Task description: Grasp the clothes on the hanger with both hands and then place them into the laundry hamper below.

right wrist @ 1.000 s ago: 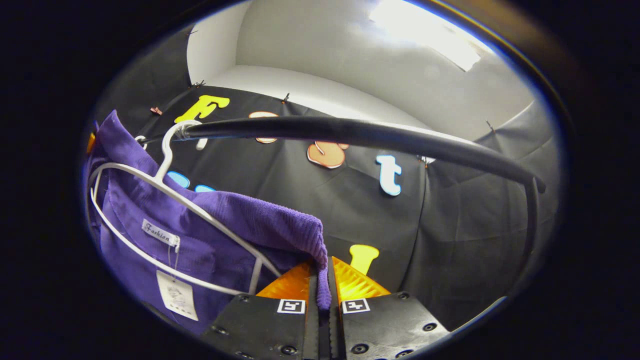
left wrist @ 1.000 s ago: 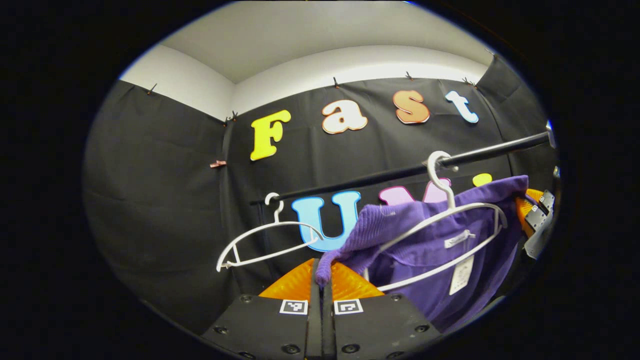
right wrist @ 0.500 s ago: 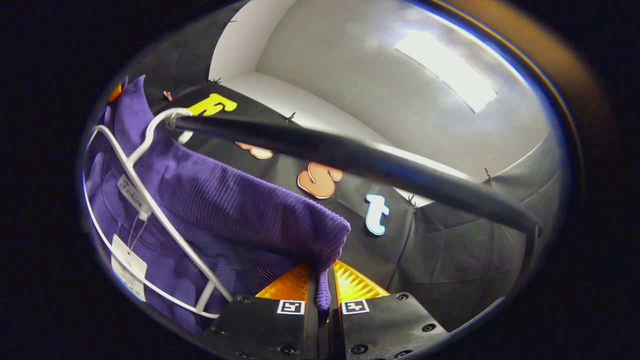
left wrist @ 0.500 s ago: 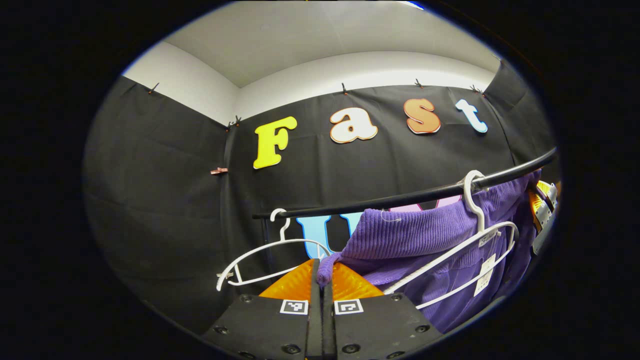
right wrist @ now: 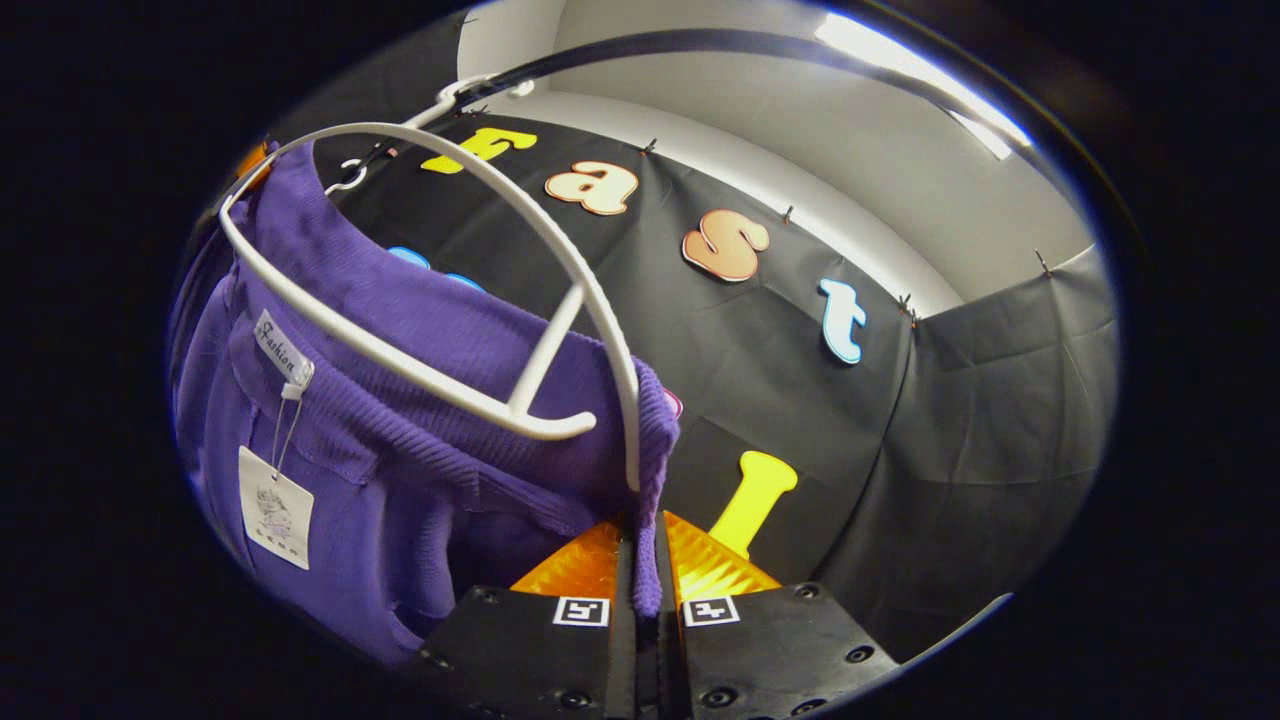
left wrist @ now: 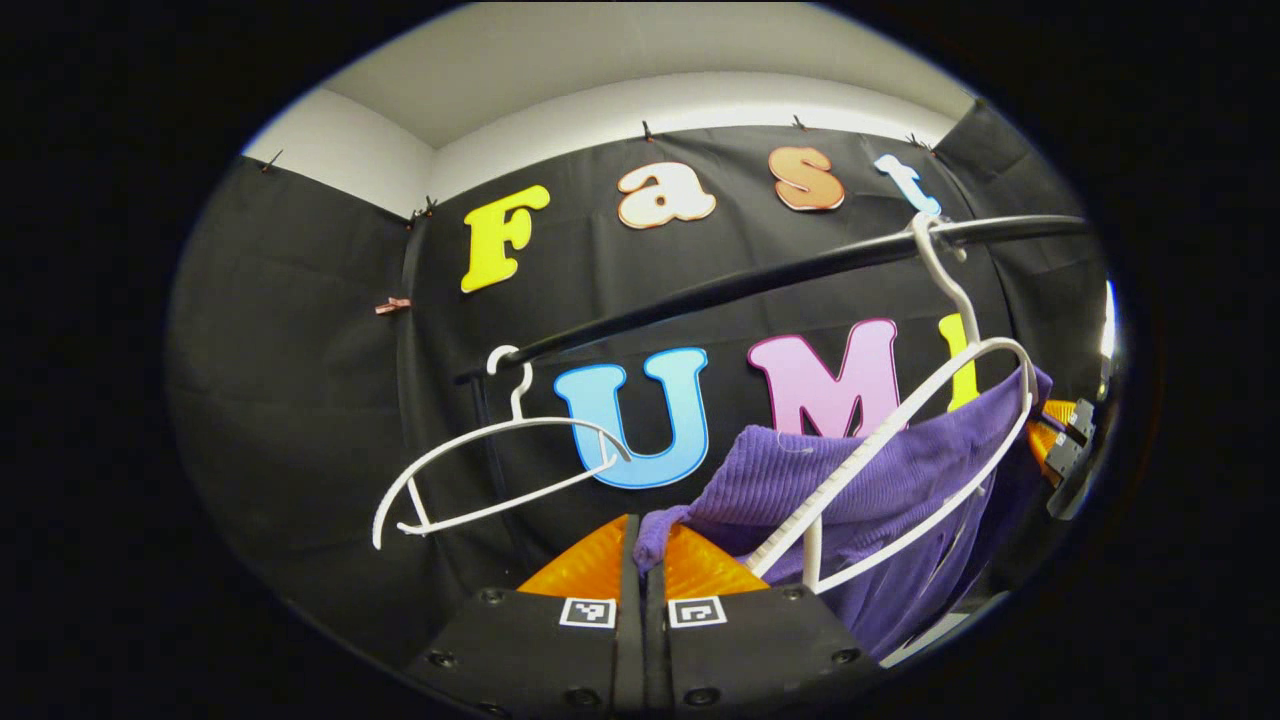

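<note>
Left gripper view, left to right: empty white hanger (left wrist: 500,470) at 9 o'clock on black rail (left wrist: 760,280); left gripper (left wrist: 645,560) at 6 o'clock, clamped on purple garment (left wrist: 800,480) edge; second white hanger (left wrist: 940,400) at 3 o'clock, tilted, threaded through garment. Right gripper view: paper tag (right wrist: 275,508) at 8 o'clock; right gripper (right wrist: 645,565) at 6 o'clock, pinching garment hem.

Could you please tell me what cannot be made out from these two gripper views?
- Right gripper view: whether the purple garment is fully off the white hanger; cloth covers the hanger's lower bar.
- Left gripper view: the garment's lower part, cut off by the picture's edge.
- Right gripper view: the print on the paper tag, too small.
- Left gripper view: the other gripper, squeezed at the edge.
</note>
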{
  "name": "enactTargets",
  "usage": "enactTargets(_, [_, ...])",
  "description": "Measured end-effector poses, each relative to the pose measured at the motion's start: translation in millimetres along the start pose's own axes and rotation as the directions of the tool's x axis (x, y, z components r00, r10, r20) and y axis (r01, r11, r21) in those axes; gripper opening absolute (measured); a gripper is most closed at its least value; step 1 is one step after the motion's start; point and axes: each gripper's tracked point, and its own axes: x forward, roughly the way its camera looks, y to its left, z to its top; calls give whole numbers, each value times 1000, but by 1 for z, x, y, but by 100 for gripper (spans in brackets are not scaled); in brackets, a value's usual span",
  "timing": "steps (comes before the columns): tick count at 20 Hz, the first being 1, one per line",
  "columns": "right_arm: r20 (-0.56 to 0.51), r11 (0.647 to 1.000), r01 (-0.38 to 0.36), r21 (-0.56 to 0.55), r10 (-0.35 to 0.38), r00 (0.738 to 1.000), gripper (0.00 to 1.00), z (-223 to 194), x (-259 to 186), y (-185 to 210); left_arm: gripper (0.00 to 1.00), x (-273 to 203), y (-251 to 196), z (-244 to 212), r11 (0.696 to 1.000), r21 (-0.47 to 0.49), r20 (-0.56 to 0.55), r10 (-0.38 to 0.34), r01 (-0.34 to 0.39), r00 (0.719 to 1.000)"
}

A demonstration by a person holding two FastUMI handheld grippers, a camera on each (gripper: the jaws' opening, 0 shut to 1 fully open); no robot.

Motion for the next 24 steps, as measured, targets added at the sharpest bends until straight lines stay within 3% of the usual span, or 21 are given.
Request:
enactTargets(2, [-21,998,-17,63,18,1000,12,5,-12,12,6,-2,8,0,999,-33,-15,18,-19,1000])
enactTargets(5, [-60,989,-24,145,33,998,12,5,-12,14,5,0,10,4,992,-129,-54,-11,3,998])
enactTargets(9, [-175,973,-90,212,128,976,12,-36,6,42,5,-11,2,5,998,-50,-72,-42,38,997])
enactTargets(13, [-203,969,-128,212,172,964,12,-49,-9,67,5,-9,2,-20,996,-76,-102,-51,43,993])
enactTargets(18, [-108,955,-169,243,200,974,12,-7,-69,83,5,-31,14,-52,997,-78,-115,-39,30,993])
enactTargets(21, [-78,918,-224,328,263,962,12,25,-93,100,5,-51,16,-66,997,-73,-148,-43,33,988])
enactTargets(24, [-68,866,-259,428,317,946,12,57,-108,109,5,-71,-3,-76,991,-102,-172,-101,84,980])
